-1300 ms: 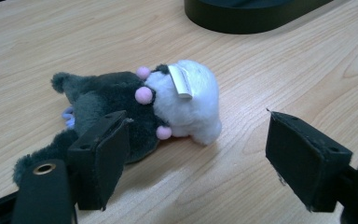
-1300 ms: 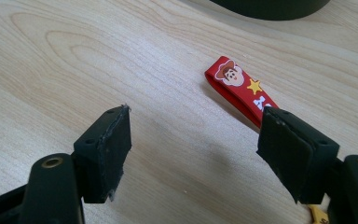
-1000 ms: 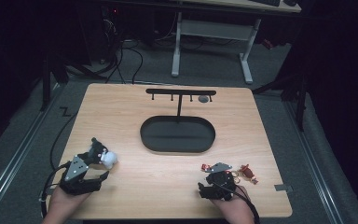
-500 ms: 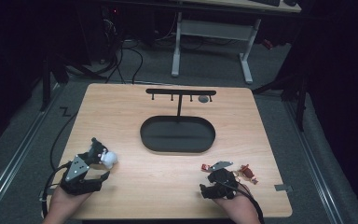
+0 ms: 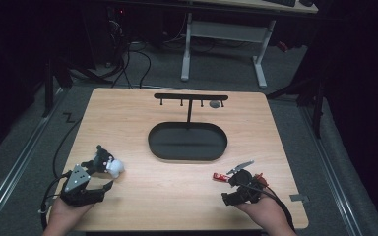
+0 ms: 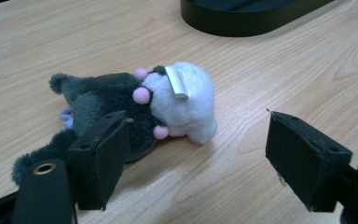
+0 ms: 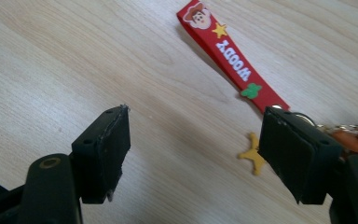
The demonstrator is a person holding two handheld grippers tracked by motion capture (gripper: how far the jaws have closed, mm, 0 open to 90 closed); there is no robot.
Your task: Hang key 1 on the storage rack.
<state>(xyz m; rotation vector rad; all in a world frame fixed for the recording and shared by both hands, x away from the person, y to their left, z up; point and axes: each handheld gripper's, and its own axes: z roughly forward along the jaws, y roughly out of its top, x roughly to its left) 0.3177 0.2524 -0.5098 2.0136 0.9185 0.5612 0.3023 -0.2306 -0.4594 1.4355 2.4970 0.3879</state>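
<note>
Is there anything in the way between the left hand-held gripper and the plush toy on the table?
Nothing visible. The left hand-held gripper is open, and only bare table lies between its jaws and the plush toy. The toy lies toward the left jaw, not centred in the gap.

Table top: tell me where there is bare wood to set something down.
Bare table wood: the strip between the black oval tray and the near edge, flanked by the plush toy and the red Woody strap; also both far corners beside the hook stand. Crowded: near left at the left tongs, near right at the right tongs.
</note>
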